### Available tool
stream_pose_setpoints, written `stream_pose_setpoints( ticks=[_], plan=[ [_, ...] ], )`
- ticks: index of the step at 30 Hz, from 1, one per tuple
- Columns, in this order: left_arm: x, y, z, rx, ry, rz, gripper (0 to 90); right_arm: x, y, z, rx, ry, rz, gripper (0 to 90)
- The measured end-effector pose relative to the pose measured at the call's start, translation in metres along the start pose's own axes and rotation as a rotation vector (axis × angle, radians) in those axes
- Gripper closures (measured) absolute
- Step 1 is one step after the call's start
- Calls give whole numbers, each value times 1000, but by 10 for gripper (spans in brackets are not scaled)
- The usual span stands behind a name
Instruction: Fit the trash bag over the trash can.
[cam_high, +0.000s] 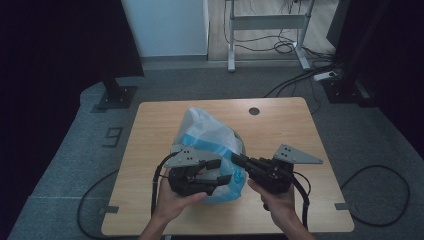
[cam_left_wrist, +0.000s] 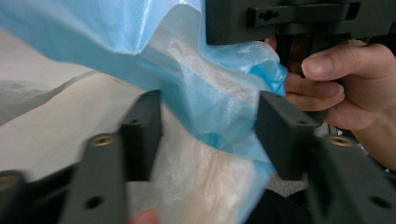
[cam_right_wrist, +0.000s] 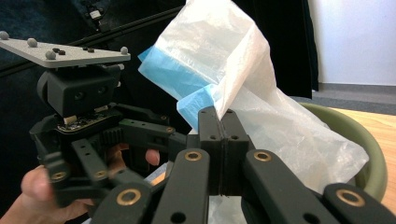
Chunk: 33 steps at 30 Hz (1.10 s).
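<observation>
Right gripper (cam_right_wrist: 223, 122) clenched on thin bag (cam_high: 212, 137) film. Left gripper (cam_left_wrist: 208, 135) released, straddling blue hem (cam_left_wrist: 224, 112). Could tear or slip if tugged apart.

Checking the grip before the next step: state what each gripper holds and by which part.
Right gripper: shut on the plastic bag, pinching its blue-edged rim. Left gripper: open, bag film between its jaws, not pressed.
</observation>
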<state>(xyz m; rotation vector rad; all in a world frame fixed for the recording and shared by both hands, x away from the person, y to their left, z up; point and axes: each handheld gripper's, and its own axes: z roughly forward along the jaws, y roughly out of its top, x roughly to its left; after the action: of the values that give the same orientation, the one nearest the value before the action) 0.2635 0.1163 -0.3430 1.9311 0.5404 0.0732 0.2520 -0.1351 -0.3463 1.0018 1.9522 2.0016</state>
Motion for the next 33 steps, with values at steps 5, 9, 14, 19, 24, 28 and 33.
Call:
stream_pose_setpoints(
  ticks=[5,9,14,19,24,28,33],
  plan=[
    [1,-1,0,-4,0,22,775,-1,-2,1,4,1,2,888],
    [0,-2,-2,-22,11,43,887,-2,-3,1,7,-16,1,889],
    [0,-1,-8,-57,13,56,900,-6,-4,-1,16,-33,9,888],
    [1,-1,-12,-81,8,58,900,-8,-4,-2,17,-37,17,887],
    [5,-1,-20,-125,7,51,900,-9,-3,-3,26,-54,10,886],
    [11,1,-31,-146,-3,29,900,-14,-2,-6,25,-66,21,887],
    [20,3,-53,-200,-1,-1,900,-19,3,-12,19,-90,25,887]
  ],
)
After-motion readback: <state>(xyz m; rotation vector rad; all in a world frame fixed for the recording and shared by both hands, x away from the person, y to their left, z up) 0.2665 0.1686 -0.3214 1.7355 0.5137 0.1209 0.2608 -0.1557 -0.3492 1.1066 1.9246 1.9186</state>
